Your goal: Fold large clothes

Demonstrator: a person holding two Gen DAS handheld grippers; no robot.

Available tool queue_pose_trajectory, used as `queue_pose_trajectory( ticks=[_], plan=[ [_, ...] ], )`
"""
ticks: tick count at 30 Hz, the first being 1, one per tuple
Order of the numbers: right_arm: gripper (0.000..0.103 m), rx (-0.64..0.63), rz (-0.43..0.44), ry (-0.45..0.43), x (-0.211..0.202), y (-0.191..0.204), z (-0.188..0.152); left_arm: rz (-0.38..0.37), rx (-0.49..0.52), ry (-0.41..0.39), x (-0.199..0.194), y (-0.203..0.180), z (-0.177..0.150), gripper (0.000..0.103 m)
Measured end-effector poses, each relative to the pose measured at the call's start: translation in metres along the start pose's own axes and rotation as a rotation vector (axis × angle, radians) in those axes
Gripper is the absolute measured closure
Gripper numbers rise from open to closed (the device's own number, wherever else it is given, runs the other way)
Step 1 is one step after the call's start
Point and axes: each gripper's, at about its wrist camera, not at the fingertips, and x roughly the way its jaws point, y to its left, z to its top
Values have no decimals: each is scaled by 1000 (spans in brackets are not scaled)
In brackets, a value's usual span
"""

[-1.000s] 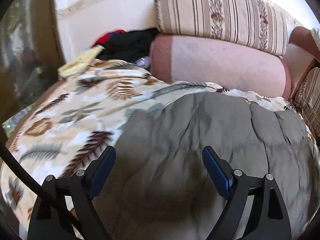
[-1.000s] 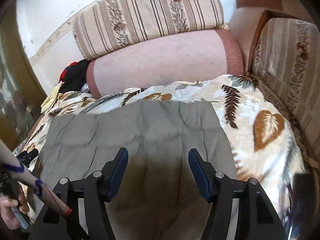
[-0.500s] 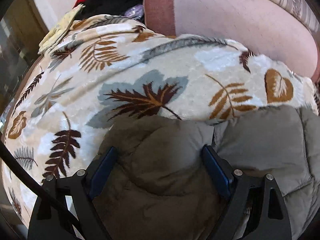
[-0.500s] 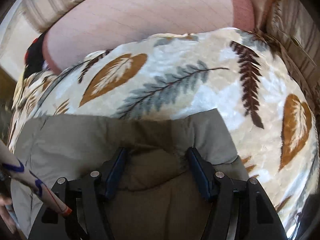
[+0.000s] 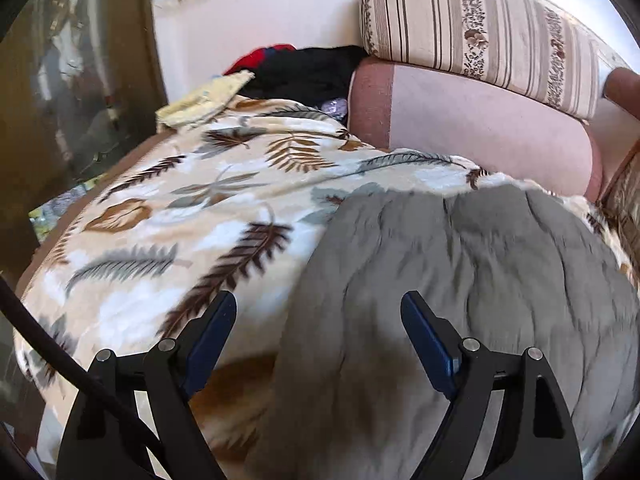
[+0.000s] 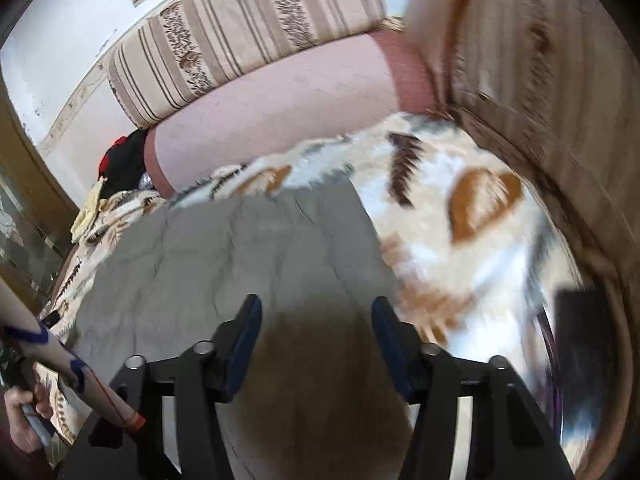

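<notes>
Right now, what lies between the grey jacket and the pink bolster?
A strip of the leaf-print blanket, seen in both wrist views, separates the jacket from the bolster.

Bright daylight, seemingly from behind the cameras, casts dark shadows on the grey garment [image 5: 460,280] ahead of each gripper. The right wrist view smears with motion blur toward its right edge. Fisheye curvature bends both frames' margins.

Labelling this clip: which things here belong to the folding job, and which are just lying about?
Job:
grey quilted garment
left gripper, open
right gripper, open

Lying about:
leaf-print blanket
black and red clothes pile
yellow cloth
striped cushion
</notes>
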Motion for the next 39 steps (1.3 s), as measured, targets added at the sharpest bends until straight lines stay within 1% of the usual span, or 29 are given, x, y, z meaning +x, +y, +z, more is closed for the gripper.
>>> queue_pose_trajectory(
  ticks=[1, 2, 4, 6, 10, 11, 13, 14, 15, 16, 17, 18, 19, 20, 21, 22, 23, 24, 26, 28, 30, 32, 34, 36, 39],
  plan=[
    [60, 2, 4, 6, -3, -2, -10, -2, 4, -6, -6, 1, -11, 19],
    [62, -1, 8, 16, -7, -2, -22, -3, 4, -5, -8, 1, -19, 19],
    [62, -6, 3, 26, -12, -2, -39, -13, -17, 20, -8, 5, -37, 19],
    [62, -7, -15, 41, -10, -4, -52, -32, -43, 77, 3, 10, -48, 19],
    [65, 4, -41, 84, 8, -12, -60, -72, -51, 133, 24, 11, -58, 18],
    [65, 13, -52, 95, 13, -14, -61, -78, -62, 144, 27, 12, -59, 16],
    [66, 15, -90, 98, 18, -13, -62, -67, -84, 130, 21, 15, -60, 16],
    [66, 9, -106, 83, 15, -10, -62, -52, -81, 105, 14, 15, -61, 17],
    [65, -27, -139, 44, 7, 2, -63, -35, -68, 71, 4, 12, -62, 17],
    [64, -53, -142, 13, 1, 12, -64, -25, -48, 24, -10, 5, -65, 17],
    [64, -79, -118, -39, -9, 25, -66, -32, -34, -11, -21, -2, -68, 17],
    [64, -101, -58, -84, -18, 38, -69, -45, -10, -42, -32, -12, -73, 17],
    [62, -127, -13, -109, -23, 51, -72, -52, 18, -62, -38, -22, -76, 17],
    [61, -156, 7, -120, -24, 63, -77, -60, 62, -95, -46, -39, -81, 17],
    [61, -179, 14, -119, -22, 73, -81, -69, 88, -108, -48, -48, -82, 17],
    [61, -203, 28, -106, -19, 83, -87, -79, 128, -111, -48, -62, -85, 17],
    [61, -223, 43, -83, -12, 92, -92, -79, 157, -101, -45, -72, -88, 17],
    [61, -234, 41, -63, -5, 98, -96, -70, 175, -92, -42, -80, -90, 16],
    [58, -249, 10, -27, 9, 104, -100, -40, 187, -66, -30, -90, -95, 16],
    [56, -278, -15, 23, 26, 106, -102, -40, 175, -19, -17, -94, -96, 16],
    [56, -275, -22, 44, 35, 105, -103, -36, 171, -15, -12, -95, -96, 16],
    [56, -289, -39, 44, 38, 106, -105, -18, 181, -24, -12, -99, -97, 15],
    [55, -281, -43, 31, 32, 108, -106, -22, 166, -50, -20, -97, -97, 16],
    [55, -261, -21, -10, 17, 111, -107, -33, 143, -82, -32, -92, -98, 17],
    [55, -306, 14, -97, -5, 127, -110, -47, 122, -141, -46, -88, -94, 17]
  ],
)
